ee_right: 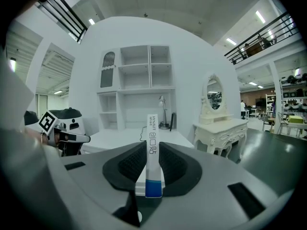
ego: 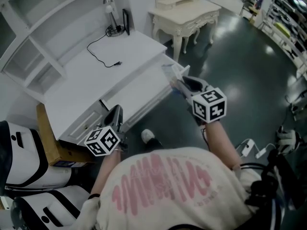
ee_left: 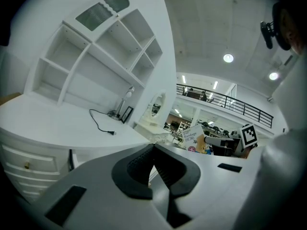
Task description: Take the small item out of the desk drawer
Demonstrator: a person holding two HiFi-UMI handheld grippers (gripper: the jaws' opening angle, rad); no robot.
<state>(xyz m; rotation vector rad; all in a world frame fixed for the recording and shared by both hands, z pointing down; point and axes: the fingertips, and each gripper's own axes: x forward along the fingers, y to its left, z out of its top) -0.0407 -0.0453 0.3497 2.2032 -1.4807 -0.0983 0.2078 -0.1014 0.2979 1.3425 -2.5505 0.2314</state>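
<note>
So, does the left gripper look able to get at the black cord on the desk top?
Probably yes. The left gripper, shut and empty, is near the desk's front edge, and the cord lies loose on the desk top with nothing between them. It would need to open first.

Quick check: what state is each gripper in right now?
Left gripper: jaws shut, nothing between them.
Right gripper: jaws shut on a slim white-and-blue box.

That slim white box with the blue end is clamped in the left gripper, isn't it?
Not quite. The slim white box with the blue end is clamped in the right gripper, as the right gripper view shows. The left gripper has its jaws together with nothing between them.
</note>
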